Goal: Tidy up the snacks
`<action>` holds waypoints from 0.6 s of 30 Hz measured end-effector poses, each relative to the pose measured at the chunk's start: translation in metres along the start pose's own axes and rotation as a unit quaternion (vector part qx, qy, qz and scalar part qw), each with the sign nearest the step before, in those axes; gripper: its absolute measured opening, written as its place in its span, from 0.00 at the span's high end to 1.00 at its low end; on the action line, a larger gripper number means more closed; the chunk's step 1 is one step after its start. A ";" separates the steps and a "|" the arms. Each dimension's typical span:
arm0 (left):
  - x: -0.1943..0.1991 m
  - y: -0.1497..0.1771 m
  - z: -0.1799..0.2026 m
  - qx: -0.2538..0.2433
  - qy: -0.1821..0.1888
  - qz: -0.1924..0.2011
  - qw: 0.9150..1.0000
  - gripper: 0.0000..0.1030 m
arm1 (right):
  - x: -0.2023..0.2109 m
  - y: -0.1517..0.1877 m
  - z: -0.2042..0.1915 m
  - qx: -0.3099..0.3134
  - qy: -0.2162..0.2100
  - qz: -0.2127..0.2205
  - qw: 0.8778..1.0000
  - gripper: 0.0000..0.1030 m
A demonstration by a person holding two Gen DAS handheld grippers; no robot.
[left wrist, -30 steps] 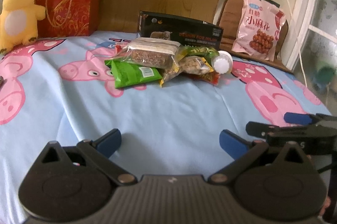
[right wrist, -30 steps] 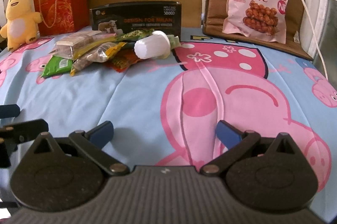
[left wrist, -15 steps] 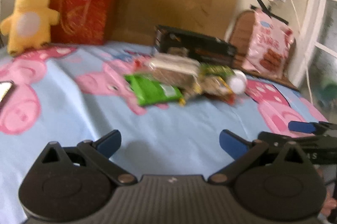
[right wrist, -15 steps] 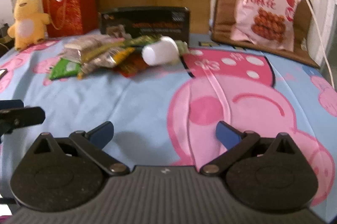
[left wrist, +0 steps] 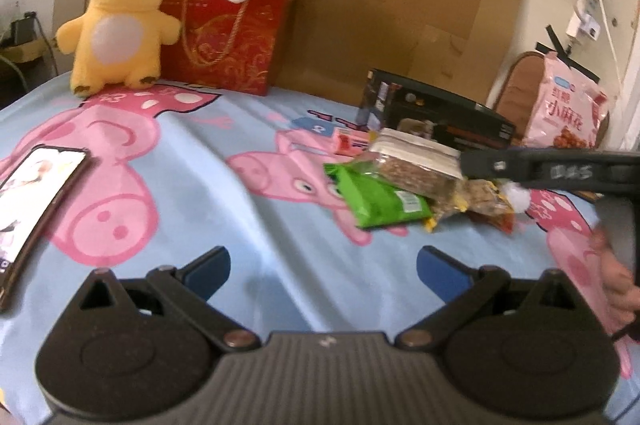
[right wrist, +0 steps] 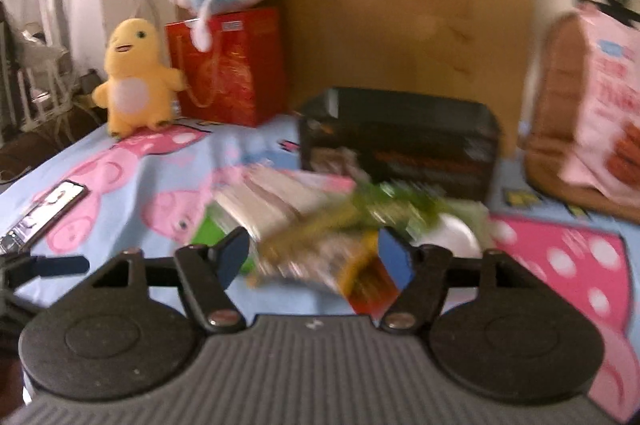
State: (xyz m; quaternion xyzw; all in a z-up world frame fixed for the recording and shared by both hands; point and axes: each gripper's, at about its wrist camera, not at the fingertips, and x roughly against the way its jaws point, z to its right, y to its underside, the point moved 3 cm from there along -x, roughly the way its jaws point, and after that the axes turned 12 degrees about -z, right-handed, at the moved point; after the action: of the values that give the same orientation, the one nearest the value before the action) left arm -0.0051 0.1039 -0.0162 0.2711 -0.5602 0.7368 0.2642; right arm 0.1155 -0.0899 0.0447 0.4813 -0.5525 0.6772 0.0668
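Toward the far right corner of the pig-print blue bedsheet (left wrist: pixel 208 209) the loose heap of crinkly plastic snack packets (left wrist: pixel 404 185) sits unsorted, right hand-held gripper (right wrist: pixel 316 257) just closing in on it but gripping nothing, left hand-held gripper (left wrist: pixel 322 271) spread and empty, so basically everything's left.

A blue pig-print bedsheet (left wrist: pixel 200 217) carries a snack pile (left wrist: pixel 404 185), phone (left wrist: pixel 32 201), black box (left wrist: pixel 436 117) and yellow plush (left wrist: pixel 120 25).
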 end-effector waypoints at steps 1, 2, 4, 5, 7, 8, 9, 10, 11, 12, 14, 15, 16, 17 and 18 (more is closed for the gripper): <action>0.001 0.000 -0.003 0.003 -0.001 0.000 1.000 0.00 | -0.005 -0.003 -0.006 0.023 0.006 0.000 1.000 0.17; 0.000 0.001 -0.005 0.006 -0.002 -0.001 1.000 0.00 | -0.012 -0.006 -0.015 0.058 0.014 -0.001 0.998 0.15; -0.001 0.002 -0.010 0.013 -0.001 -0.005 1.000 0.00 | -0.026 -0.009 -0.029 0.121 0.025 -0.011 0.992 0.14; -0.002 0.002 -0.012 0.016 0.000 -0.008 1.000 0.00 | -0.033 -0.010 -0.033 0.146 0.031 -0.016 0.989 0.14; -0.004 0.002 -0.014 0.023 0.005 -0.013 1.000 0.00 | -0.050 -0.013 -0.032 0.175 0.039 -0.033 0.983 0.12; -0.004 0.002 -0.014 0.023 0.006 -0.013 1.000 0.00 | -0.058 -0.016 -0.029 0.181 0.034 -0.047 0.982 0.12; -0.004 0.002 -0.014 0.021 0.006 -0.012 1.000 0.00 | -0.065 -0.020 -0.025 0.182 0.021 -0.059 0.981 0.12; -0.003 0.002 -0.014 0.019 0.006 -0.011 1.000 0.00 | -0.067 -0.023 -0.023 0.177 0.009 -0.063 0.982 0.13; -0.003 0.001 -0.014 0.019 0.007 -0.011 1.000 0.00 | -0.068 -0.025 -0.018 0.167 -0.005 -0.072 0.983 0.14; -0.004 0.001 -0.014 0.019 0.007 -0.011 1.000 0.00 | -0.068 -0.027 -0.015 0.155 -0.020 -0.077 0.985 0.24; -0.005 0.001 -0.016 0.024 0.008 -0.012 1.000 0.00 | -0.061 -0.028 -0.007 0.117 -0.042 -0.081 0.989 0.34; -0.006 0.000 -0.016 0.025 0.009 -0.013 1.000 0.00 | -0.057 -0.028 -0.005 0.095 -0.053 -0.083 0.991 0.35; -0.006 -0.001 -0.016 0.026 0.009 -0.013 1.000 0.00 | -0.053 -0.026 -0.003 0.076 -0.065 -0.084 0.991 0.36; -0.006 -0.001 -0.015 0.026 0.010 -0.013 1.000 0.00 | -0.047 -0.023 0.000 0.059 -0.076 -0.083 0.992 0.36; -0.006 -0.002 -0.015 0.025 0.010 -0.013 1.000 0.00 | -0.040 -0.019 0.004 0.039 -0.085 -0.084 0.992 0.36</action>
State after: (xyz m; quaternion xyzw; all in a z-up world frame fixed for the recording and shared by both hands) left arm -0.0011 0.1181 -0.0229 0.2770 -0.5351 0.7502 0.2723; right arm 0.1506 -0.0681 0.0283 0.5842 -0.4871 0.6466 0.0574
